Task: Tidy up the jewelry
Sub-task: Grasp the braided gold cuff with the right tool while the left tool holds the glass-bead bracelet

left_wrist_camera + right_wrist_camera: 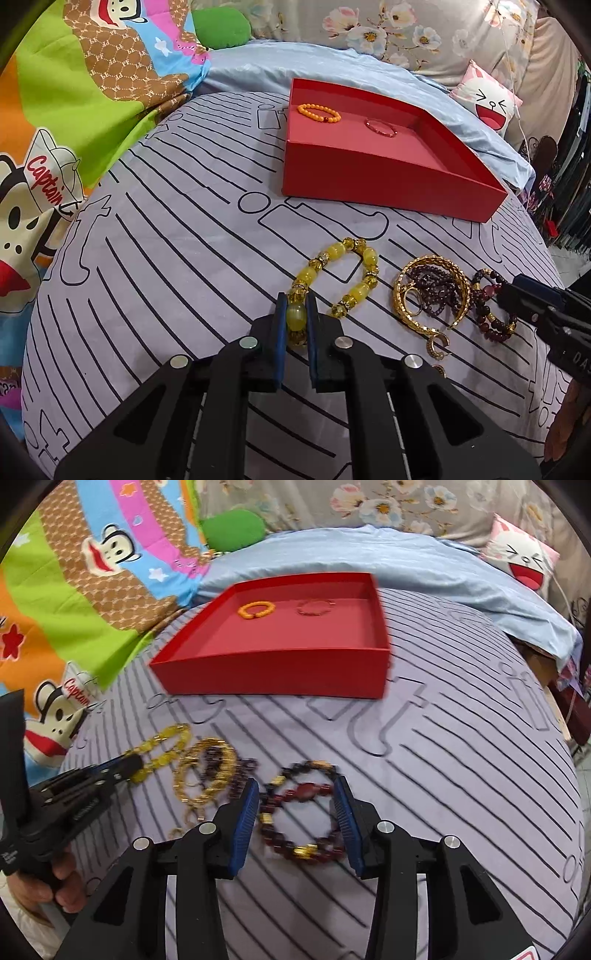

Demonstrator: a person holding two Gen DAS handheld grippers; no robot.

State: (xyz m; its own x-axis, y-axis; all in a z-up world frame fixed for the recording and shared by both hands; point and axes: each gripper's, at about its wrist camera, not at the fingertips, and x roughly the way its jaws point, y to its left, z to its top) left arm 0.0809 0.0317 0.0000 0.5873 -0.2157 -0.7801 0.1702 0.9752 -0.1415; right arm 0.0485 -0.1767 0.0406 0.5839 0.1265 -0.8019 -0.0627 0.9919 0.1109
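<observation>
Left wrist view
Left gripper (295,317): clamped on a large bead at the near end of the yellow bracelet (334,280), pads pressed to both sides of the bead.
Yellow bracelet: lying on the striped sheet (166,258), loop stretching away from the fingers toward the box.
Red box (388,181): lidless, farther back on the sheet, right of centre.
Orange bracelet (318,112): inside the box, at its back left.
Red bracelet (381,127): inside the box, just right of the orange one, apart from it.
Gold bangle (430,295): right of the yellow bracelet, tangled with dark purple beads (436,290); small gold rings (437,345) beside it.
Right gripper (517,291): entering from the right edge, over the dark bracelet (491,310).

Right wrist view (blurred)
Right gripper (295,812): jaws spread wide, gripping nothing, one finger on each side of the dark bracelet (303,808).
Dark bracelet: dark red beads with gold spacers, flat on the sheet (461,775), between the blue pads (245,823).
Gold bangle (207,775): left of the dark bracelet, just beside it.
Left gripper (129,766): at far left, tips on the yellow bracelet (162,753).
Left hand (55,890): wrapped round the gripper handle, bottom left.
Red box (273,668): beyond the jewelry, holding the orange bracelet (256,610) and red bracelet (314,607).
</observation>
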